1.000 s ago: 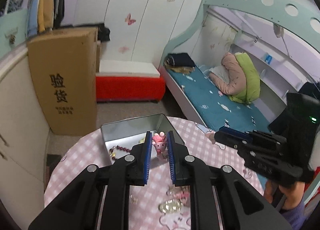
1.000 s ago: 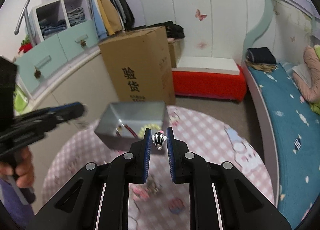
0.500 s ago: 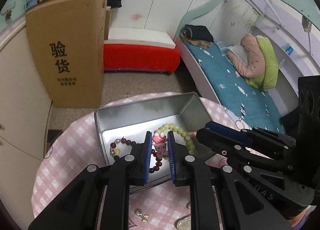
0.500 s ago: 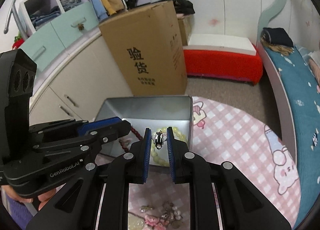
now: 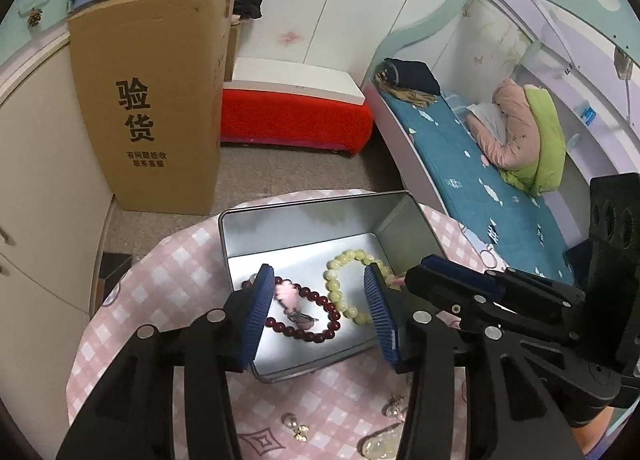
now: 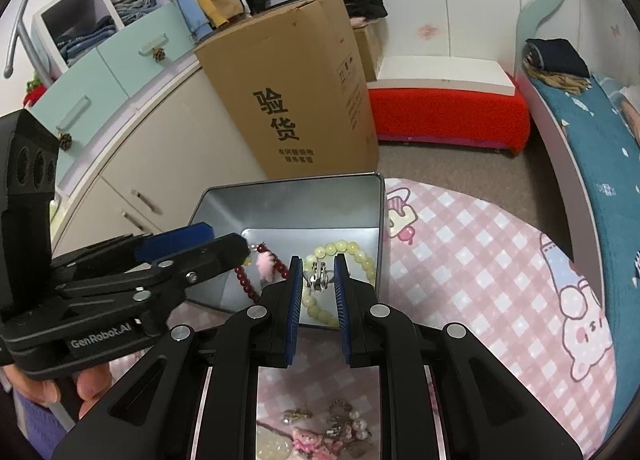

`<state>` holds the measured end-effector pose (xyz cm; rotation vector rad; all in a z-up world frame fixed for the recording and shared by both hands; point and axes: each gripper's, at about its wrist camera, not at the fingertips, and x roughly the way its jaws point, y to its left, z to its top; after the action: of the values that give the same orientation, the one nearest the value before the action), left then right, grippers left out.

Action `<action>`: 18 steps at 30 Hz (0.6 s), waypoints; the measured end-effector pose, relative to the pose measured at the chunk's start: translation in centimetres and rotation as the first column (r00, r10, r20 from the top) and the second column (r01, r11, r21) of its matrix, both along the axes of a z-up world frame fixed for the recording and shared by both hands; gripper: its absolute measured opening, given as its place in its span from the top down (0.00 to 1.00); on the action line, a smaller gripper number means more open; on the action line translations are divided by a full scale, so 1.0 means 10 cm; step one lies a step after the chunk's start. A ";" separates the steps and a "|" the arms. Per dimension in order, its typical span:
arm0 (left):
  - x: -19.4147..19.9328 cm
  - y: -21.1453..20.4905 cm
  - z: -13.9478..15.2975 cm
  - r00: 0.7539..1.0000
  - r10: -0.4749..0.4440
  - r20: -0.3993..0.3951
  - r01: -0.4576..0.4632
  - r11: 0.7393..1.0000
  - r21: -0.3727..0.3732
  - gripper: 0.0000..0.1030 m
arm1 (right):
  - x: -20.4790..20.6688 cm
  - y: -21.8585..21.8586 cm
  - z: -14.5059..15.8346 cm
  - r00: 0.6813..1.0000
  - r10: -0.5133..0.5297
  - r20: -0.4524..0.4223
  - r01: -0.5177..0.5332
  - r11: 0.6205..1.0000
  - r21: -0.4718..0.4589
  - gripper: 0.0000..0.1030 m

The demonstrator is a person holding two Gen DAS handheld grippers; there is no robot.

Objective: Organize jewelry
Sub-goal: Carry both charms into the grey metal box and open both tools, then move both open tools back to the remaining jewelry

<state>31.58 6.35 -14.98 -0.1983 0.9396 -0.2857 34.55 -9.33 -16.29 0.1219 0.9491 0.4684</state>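
Lying in the tin (image 5: 304, 225) on the desk (image 5: 168, 280), a pink charm (image 5: 289, 298) rests on red beads (image 5: 320, 336). Left claw (image 5: 318, 316) gapes above it; right claw (image 6: 317, 292) pinches a silver clip (image 6: 319, 277) over yellow beads (image 6: 352, 250).

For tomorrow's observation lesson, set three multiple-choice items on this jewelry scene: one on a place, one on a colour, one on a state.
1. Where does the pink charm lie?
A. in the metal tin
B. on the bed
C. on the cardboard box

2. What colour is the bracelet beside the dark red bracelet?
A. blue
B. pale yellow-green
C. black

3. How stands the left hand-held gripper?
A. shut on a charm
B. open
C. out of view

Answers: 1 A, it rests on the tin floor; 2 B, the pale bracelet shows it; 3 B, its fingers stand wide apart.
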 end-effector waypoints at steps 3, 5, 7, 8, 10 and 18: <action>-0.05 0.04 0.05 1.000 0.003 0.008 -0.003 1.000 -0.016 0.57 | -0.04 -0.02 0.05 1.000 -0.001 0.006 0.001 1.000 0.018 0.82; -0.12 0.07 0.10 1.000 0.007 0.018 -0.007 1.000 -0.024 0.57 | -0.09 -0.06 0.08 1.000 -0.001 0.010 0.000 1.000 0.030 0.82; -0.19 0.10 0.15 0.999 0.010 0.032 -0.010 1.000 -0.025 0.55 | -0.15 -0.10 0.13 1.000 -0.007 0.022 0.006 1.000 0.026 0.76; -0.25 0.13 0.19 0.999 0.011 0.045 -0.010 1.000 -0.024 0.46 | -0.19 -0.12 0.16 0.999 -0.010 0.030 0.010 1.000 0.025 0.69; -0.38 0.17 0.26 0.996 0.026 0.082 -0.025 1.000 -0.016 0.39 | -0.30 -0.17 0.23 0.998 -0.025 0.062 0.025 1.000 0.014 0.50; -0.83 0.29 0.21 0.990 0.074 0.122 -0.081 0.995 0.056 0.39 | -0.75 -0.47 0.27 0.988 -0.085 0.132 0.093 0.994 -0.060 0.50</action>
<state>23.33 9.20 -12.86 -0.1601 0.8187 -0.1949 27.04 -14.05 -13.58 0.0733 0.8276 0.3577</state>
